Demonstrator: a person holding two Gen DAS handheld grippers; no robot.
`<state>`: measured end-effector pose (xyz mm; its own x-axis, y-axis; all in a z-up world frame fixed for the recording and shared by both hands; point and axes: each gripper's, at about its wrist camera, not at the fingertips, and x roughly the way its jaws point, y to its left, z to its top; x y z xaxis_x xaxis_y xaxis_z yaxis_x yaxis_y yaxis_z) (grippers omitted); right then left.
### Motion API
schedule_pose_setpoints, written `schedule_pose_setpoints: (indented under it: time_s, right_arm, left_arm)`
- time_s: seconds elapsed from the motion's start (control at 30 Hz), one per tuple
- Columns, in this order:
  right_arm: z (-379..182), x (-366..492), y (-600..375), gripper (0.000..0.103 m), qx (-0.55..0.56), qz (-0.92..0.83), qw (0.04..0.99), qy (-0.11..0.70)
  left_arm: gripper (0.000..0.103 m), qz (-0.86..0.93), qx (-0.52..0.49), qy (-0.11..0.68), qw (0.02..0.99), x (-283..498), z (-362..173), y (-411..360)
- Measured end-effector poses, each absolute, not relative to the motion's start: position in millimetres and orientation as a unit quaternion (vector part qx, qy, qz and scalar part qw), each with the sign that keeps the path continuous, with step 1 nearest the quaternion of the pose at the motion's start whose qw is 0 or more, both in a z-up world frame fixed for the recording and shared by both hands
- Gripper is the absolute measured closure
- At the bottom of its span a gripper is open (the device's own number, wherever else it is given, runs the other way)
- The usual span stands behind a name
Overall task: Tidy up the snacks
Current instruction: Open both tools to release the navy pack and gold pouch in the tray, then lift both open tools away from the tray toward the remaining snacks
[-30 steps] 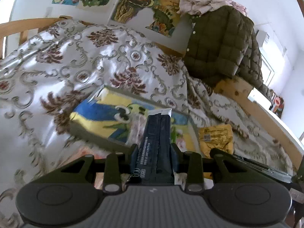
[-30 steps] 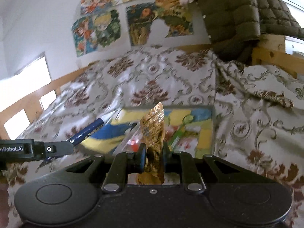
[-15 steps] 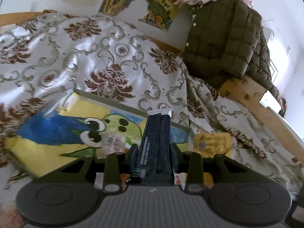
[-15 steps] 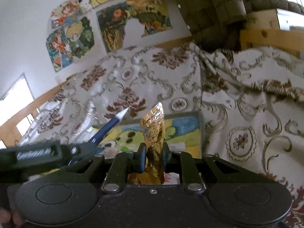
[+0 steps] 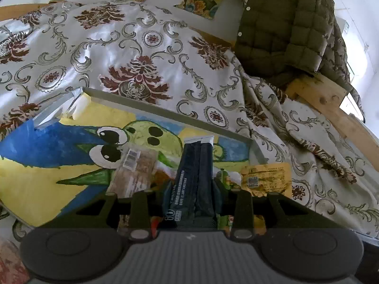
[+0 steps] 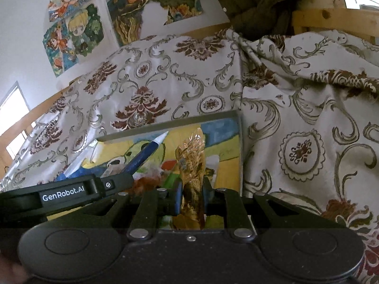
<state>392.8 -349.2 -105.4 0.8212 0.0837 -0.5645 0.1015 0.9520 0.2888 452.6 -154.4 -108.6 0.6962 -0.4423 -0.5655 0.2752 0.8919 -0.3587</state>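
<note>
The left gripper [image 5: 192, 187] is holding a dark blue snack packet [image 5: 195, 177] upright; its fingers [image 5: 168, 189] are pressing on both sides of the packet. It is hanging over a shallow tray [image 5: 165, 112] with a painted cartoon bottom, which is lying on the bed cover [image 5: 142, 47]. In the tray, a clear-wrapped snack [image 5: 137, 172] is lying to the left and a yellow packet [image 5: 266, 177] to the right. The right gripper [image 6: 192, 197] is squeezing a golden crinkled wrapper [image 6: 191, 165] between nearly closed fingers [image 6: 177, 197], over the same tray [image 6: 170, 126]. An olive quilted jacket [image 5: 284, 28] is hanging behind.
</note>
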Motion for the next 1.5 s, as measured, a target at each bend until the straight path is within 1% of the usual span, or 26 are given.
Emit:
schedule_pose_setpoints:
  time_s: [0.07,0.17,0.23,0.3,0.33,0.37,0.4,0.53,0.6,0.63,0.7,0.73,0.8,0.9,1.1,1.27,1.37,1.5]
  right_arm:
    - [-105,393,-348,0.084,0.153,-0.003,0.94,0.303]
    - [-104,393,-345,0.079,0.144,-0.003,0.941,0.306]
    - [-104,392,-346,0.078,0.146,-0.003,0.94,0.307]
    - [-104,392,-346,0.074,0.145,-0.005,0.939,0.311]
    - [-104,392,-347,0.073,0.145,-0.007,0.939,0.312]
    - [-104,391,-347,0.071,0.146,-0.008,0.939,0.312]
    - [-104,390,-348,0.067,0.147,-0.009,0.939,0.311]
    - [-96,385,-351,0.054,0.152,-0.012,0.941,0.303]
    - [-90,380,-353,0.043,0.156,-0.015,0.943,0.294]
    - [-86,378,-354,0.041,0.159,-0.014,0.944,0.29]
    - [-78,372,-356,0.033,0.162,-0.015,0.945,0.283]
    - [-73,368,-357,0.031,0.164,-0.017,0.947,0.277]
    - [-62,359,-359,0.024,0.167,-0.018,0.95,0.264]
    - [-44,346,-361,0.014,0.17,-0.019,0.954,0.245]
    - [-8,312,-364,0.001,0.176,-0.018,0.962,0.207]
    - [9,283,-363,0.001,0.183,-0.013,0.963,0.196]
    - [15,266,-353,0.001,0.163,-0.01,0.968,0.193]
    - [24,242,-337,0.001,0.147,0.0,0.972,0.182]
  left_arm:
    - [0.062,-0.203,-0.13,0.341,0.909,454,-108,-152]
    - [0.061,-0.204,-0.138,0.345,0.906,457,-107,-149]
    - [0.061,-0.202,-0.138,0.344,0.907,456,-105,-149]
    - [0.054,-0.202,-0.136,0.343,0.907,454,-103,-149]
    - [0.052,-0.201,-0.136,0.342,0.908,453,-102,-149]
    - [0.047,-0.2,-0.135,0.341,0.909,452,-100,-149]
    - [0.043,-0.197,-0.133,0.339,0.91,450,-98,-150]
    - [0.037,-0.193,-0.134,0.335,0.912,444,-88,-147]
    - [0.029,-0.188,-0.135,0.325,0.917,437,-79,-143]
    - [0.027,-0.186,-0.135,0.319,0.919,434,-75,-142]
    - [0.017,-0.18,-0.137,0.302,0.926,425,-63,-136]
    - [0.015,-0.18,-0.137,0.294,0.929,421,-57,-134]
    - [0.008,-0.177,-0.135,0.28,0.934,412,-44,-130]
    - [0.001,-0.17,-0.127,0.257,0.943,395,-24,-124]
    - [0.0,-0.149,-0.115,0.226,0.956,360,6,-108]
    - [0.0,-0.12,-0.106,0.202,0.966,323,24,-92]
    - [0.0,-0.108,-0.092,0.187,0.972,297,30,-84]
    - [0.0,-0.096,-0.08,0.185,0.975,269,34,-73]
